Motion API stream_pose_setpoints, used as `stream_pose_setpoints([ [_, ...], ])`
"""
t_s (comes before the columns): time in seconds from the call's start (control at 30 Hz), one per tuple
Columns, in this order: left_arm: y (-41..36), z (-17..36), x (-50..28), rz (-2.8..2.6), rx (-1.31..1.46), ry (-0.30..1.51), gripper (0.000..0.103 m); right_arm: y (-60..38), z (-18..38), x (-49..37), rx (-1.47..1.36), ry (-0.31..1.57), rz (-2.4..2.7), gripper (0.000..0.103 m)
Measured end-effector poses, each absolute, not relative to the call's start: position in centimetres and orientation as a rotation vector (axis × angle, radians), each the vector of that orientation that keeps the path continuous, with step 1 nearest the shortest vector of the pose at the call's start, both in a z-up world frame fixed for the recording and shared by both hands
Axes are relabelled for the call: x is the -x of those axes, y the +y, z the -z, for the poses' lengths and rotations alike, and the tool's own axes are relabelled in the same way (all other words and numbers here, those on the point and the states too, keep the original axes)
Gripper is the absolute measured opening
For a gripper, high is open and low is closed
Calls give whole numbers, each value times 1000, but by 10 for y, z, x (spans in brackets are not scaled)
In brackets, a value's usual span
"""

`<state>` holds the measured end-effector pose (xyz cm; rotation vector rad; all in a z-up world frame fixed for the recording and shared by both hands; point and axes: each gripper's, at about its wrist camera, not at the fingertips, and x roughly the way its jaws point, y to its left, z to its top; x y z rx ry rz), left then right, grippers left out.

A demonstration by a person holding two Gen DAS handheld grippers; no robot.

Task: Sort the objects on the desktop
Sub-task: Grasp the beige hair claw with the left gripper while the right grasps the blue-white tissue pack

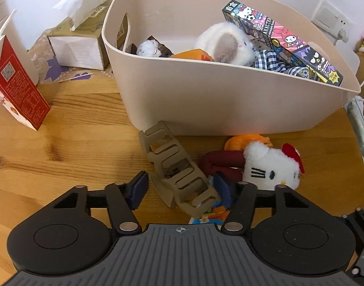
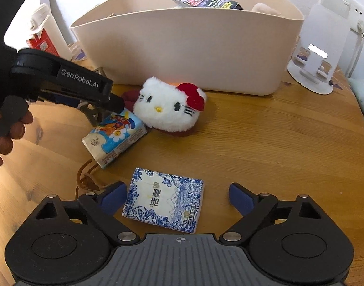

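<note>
Through the left wrist camera, your left gripper (image 1: 179,187) had its jaws apart around the khaki hair claw (image 1: 179,171), pads not pressing it, just near of the beige bin (image 1: 229,100); the cat plush (image 1: 272,166) lay to its right. Through the right wrist camera, your right gripper (image 2: 176,196) stood wide apart over the blue-flowered tissue pack (image 2: 164,202), with the cartoon tissue pack (image 2: 115,135) farther left.
</note>
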<state>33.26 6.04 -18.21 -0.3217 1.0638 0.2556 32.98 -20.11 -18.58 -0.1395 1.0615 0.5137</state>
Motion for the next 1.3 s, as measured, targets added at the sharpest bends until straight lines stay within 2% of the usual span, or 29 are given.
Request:
stream_pose_setpoints([
  [0.07, 62, 181, -333, -252, 344, 1068, 46, -201, 185, -330, 151, 1054, -516, 86],
  [0.13, 64, 181, -332, -252, 359, 1075, 45, -201, 184, -330, 163, 1044, -522, 75],
  [0.2, 64, 180, -330, -248, 362, 1077, 43, -202, 183, -330, 170, 1043, -526, 70],
  [0.27, 63, 179, -328, -260, 347, 1088, 31, -203, 182, -331, 164, 1045, -523, 66],
  [0.8, 59, 177, -300, -237, 321, 1102, 31, -224, 179, -332, 86, 1020, -466, 65],
  [1.3, 44, 129, -277, -185, 224, 979, 31, -248, 144, -340, -89, 946, -423, 65],
])
